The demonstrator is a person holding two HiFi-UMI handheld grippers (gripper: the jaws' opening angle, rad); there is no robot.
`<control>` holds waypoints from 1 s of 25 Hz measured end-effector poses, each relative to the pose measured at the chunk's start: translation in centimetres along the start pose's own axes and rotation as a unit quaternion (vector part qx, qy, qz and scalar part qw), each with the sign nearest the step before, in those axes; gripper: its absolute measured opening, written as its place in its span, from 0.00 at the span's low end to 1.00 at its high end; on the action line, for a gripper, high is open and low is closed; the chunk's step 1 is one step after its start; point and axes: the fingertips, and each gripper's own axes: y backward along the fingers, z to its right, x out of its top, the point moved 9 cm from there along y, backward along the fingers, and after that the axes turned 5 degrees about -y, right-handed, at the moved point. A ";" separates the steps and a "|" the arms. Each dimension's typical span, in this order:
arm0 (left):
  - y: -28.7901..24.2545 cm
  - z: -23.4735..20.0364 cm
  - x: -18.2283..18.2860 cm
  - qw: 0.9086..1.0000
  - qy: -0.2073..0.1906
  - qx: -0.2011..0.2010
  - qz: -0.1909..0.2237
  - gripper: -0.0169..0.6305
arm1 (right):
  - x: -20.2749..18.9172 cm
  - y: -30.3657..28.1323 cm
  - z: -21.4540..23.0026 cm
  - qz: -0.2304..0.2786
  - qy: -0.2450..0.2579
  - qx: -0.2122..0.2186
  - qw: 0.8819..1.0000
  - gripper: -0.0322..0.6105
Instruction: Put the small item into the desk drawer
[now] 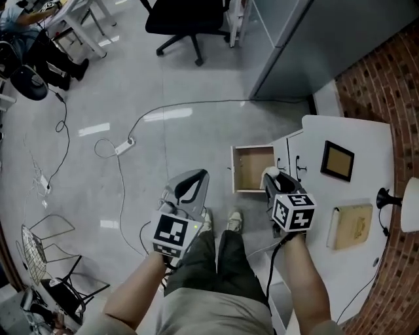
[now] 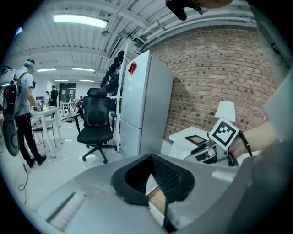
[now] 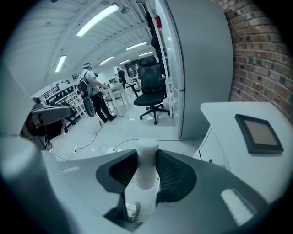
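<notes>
The small item is a white cylinder (image 1: 269, 172) (image 3: 147, 167), upright between the pads of my right gripper (image 1: 270, 175) (image 3: 147, 160), which is shut on it. It hangs over the right edge of the open wooden desk drawer (image 1: 252, 167), whose inside looks bare. The drawer sticks out to the left from the white desk (image 1: 366, 141) (image 3: 238, 112). My left gripper (image 1: 201, 175) (image 2: 151, 157) hovers over the floor left of the drawer, its jaw tips together with nothing in them. The right gripper (image 2: 208, 153) also shows in the left gripper view.
On the desk lie a dark picture frame (image 1: 338, 160) (image 3: 259, 133), a tan book (image 1: 352, 226) and a lamp (image 1: 396, 199). A grey cabinet (image 1: 314, 46) and a black office chair (image 1: 186, 19) stand beyond. A cable with power strip (image 1: 124, 147) runs across the floor. The person's shoes (image 1: 219, 221) are below the drawer.
</notes>
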 end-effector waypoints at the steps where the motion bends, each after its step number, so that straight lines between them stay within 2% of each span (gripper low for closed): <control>1: -1.3 -0.2 -1.3 1.000 0.005 0.001 -0.007 0.03 | -0.3 -1.8 0.8 -0.008 -0.001 0.000 1.000 0.25; 5: -6.3 -0.7 -6.8 0.999 0.031 0.001 -0.042 0.03 | -2.8 -8.7 3.4 -0.045 -0.006 0.002 0.999 0.25; 13: -15.0 -1.0 -19.4 0.993 0.060 -0.019 -0.098 0.03 | -11.7 -20.5 8.6 -0.126 0.005 -0.009 0.992 0.26; 16: -17.8 -0.8 -24.0 0.991 0.070 -0.032 -0.112 0.03 | -15.1 -24.7 10.4 -0.147 0.013 -0.009 0.989 0.26; 20: -20.7 0.3 -30.1 0.990 0.057 -0.043 -0.124 0.03 | -20.4 -29.7 12.7 -0.174 0.007 -0.005 0.985 0.25; 25: -23.8 1.2 -37.2 0.986 0.080 -0.051 -0.138 0.03 | -26.3 -35.1 15.5 -0.204 0.004 -0.014 0.979 0.26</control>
